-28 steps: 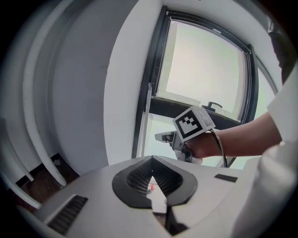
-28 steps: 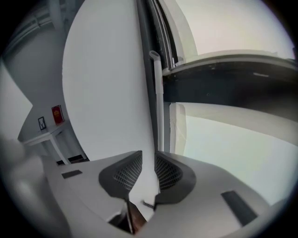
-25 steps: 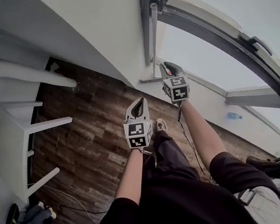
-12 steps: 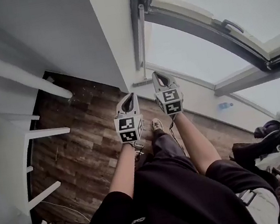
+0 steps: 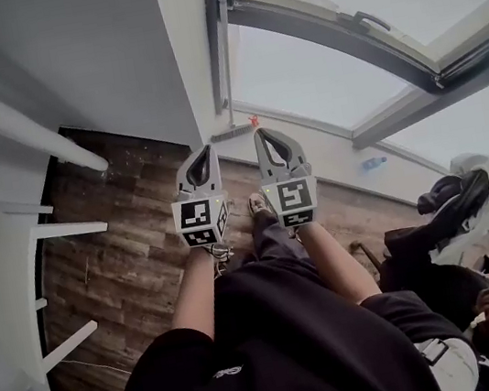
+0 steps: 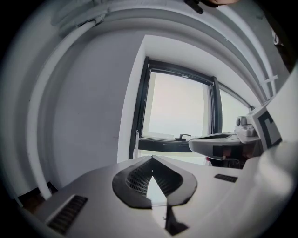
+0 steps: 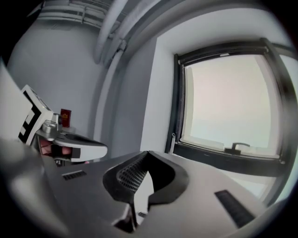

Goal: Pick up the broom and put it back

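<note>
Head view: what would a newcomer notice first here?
Two grey tongs carrying black-and-white marker cubes sit side by side at centre: the left tongs and the right tongs, both shut and empty. Just beyond them a long grey-handled broom stands in the corner beside the big black-framed window. Below lies the dark wood-plank floor.

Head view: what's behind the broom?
The broom stands nearly upright in the corner. Behind its handle are the edge of the white wall and the dark window frame. The strip directly behind the handle and the head is covered.
</note>
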The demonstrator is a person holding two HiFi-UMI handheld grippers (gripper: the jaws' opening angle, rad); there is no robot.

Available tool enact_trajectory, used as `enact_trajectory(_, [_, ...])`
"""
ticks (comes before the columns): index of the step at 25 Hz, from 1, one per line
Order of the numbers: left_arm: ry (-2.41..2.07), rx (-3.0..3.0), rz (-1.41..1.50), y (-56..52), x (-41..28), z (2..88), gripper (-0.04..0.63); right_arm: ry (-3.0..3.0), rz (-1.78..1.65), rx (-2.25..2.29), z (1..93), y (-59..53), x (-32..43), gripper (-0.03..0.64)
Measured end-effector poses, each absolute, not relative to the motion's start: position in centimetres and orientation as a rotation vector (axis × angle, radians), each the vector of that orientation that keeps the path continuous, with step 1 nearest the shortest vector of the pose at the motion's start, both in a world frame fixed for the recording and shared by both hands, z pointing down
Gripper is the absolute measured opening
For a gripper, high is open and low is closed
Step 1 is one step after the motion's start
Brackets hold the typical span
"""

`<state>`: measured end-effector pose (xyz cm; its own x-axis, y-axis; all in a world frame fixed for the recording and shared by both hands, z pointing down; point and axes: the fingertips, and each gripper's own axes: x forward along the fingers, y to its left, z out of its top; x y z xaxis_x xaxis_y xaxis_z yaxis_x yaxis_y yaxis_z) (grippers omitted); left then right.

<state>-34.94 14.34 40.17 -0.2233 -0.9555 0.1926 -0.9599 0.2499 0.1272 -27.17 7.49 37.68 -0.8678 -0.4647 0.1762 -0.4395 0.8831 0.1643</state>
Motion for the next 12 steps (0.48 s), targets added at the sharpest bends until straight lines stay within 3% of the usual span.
enact_trajectory(12, [-2.356, 1.877, 0.032, 17.0, -33.6, 36.6, 0.0, -2.88, -0.19, 0.661, 35.4, 11.9, -27.0, 0.021])
